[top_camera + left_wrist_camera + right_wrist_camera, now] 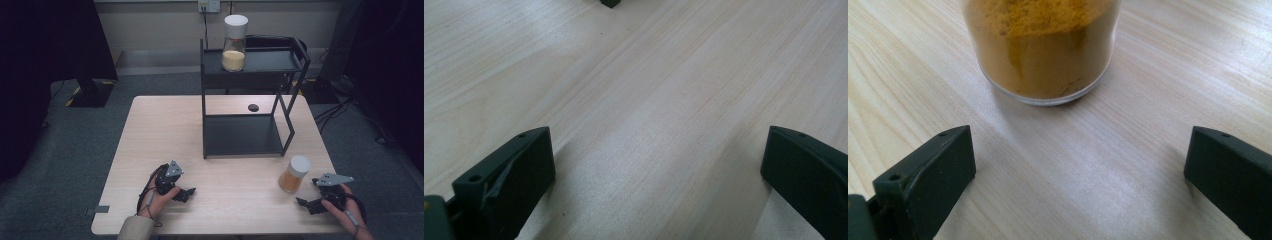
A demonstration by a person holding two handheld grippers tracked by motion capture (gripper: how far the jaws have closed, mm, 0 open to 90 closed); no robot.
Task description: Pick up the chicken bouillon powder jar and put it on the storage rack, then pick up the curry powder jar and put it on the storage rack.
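As frame crops it, jar point(1040, 50) lid unseen | right gripper point(1078, 170) jaws apart

Rack point(245, 135): stands on the table point(160, 130), toward its far middle
Tall jar point(234, 44): on the rack's top shelf, at its left end
Small disc point(253, 107): on the table behind the rack's lower shelf
Short jar point(294, 174): on the table, before the rack's right corner; just left of the right gripper point(306, 203)
Left gripper point(189, 193): near the table's front edge, well left of the short jar

The top edge of the right gripper view is cutting off the jar point(1040, 50) above its powder. The small dark disc point(253, 107) is remaining too small to identify, possibly a cap.
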